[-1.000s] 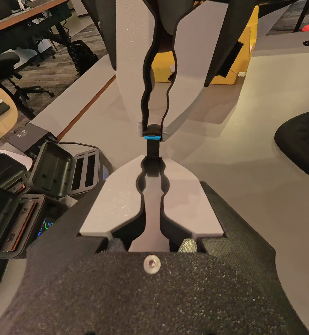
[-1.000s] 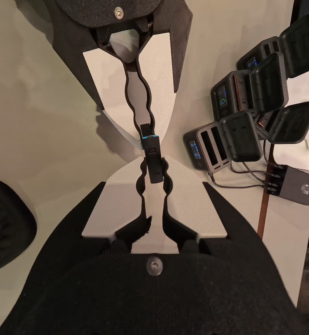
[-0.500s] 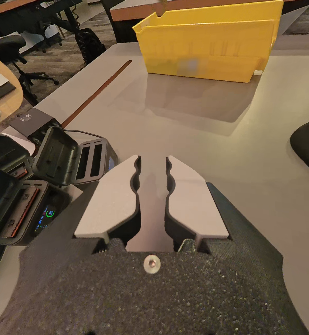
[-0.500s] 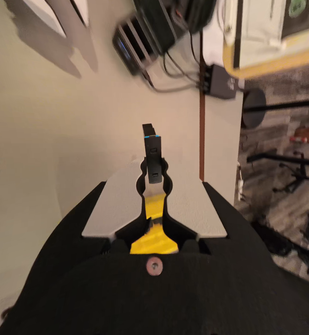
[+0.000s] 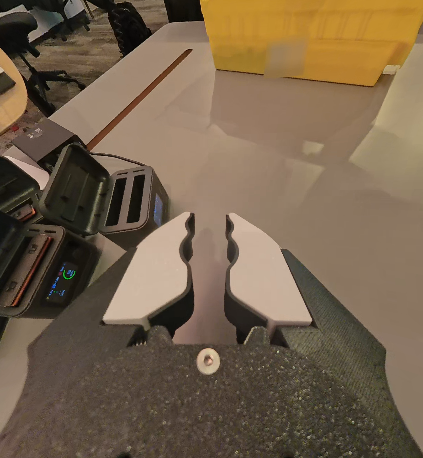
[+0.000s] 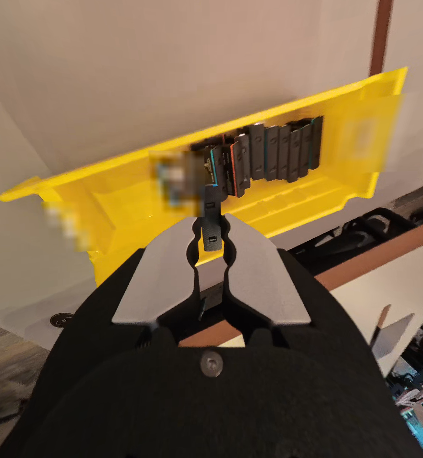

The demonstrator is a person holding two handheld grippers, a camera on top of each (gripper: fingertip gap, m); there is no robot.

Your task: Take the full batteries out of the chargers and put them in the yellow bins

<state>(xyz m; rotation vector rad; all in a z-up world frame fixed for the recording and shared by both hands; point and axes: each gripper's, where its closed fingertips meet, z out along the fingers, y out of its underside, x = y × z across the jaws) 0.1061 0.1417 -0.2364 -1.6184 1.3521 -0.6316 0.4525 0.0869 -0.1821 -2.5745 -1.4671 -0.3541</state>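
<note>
open dark plastic chargers [image 5: 131, 200] sit left on the flat grey table [image 5: 267, 148], the long yellow plastic bin [image 5: 304, 37] far behind; slim dark batteries [image 6: 280, 153] stand in the bin

Yellow bin [image 6: 121, 213]: glossy smooth plastic. Battery [image 6: 211, 224]: matt black, fine-textured casing. Left gripper [image 5: 210, 218] body: rough, grainy black print; jaws faced in smooth matt grey. Surface [image 5: 267, 148]: smooth, semi-gloss grey. Chargers [image 5: 128, 198]: matt dark plastic.

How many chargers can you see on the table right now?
3 with lids open, at the left edge of the left wrist view: the empty charger nearest the middle, the lit-screen charger below it, and a rear charger partly cut off. More may be hidden.
</note>
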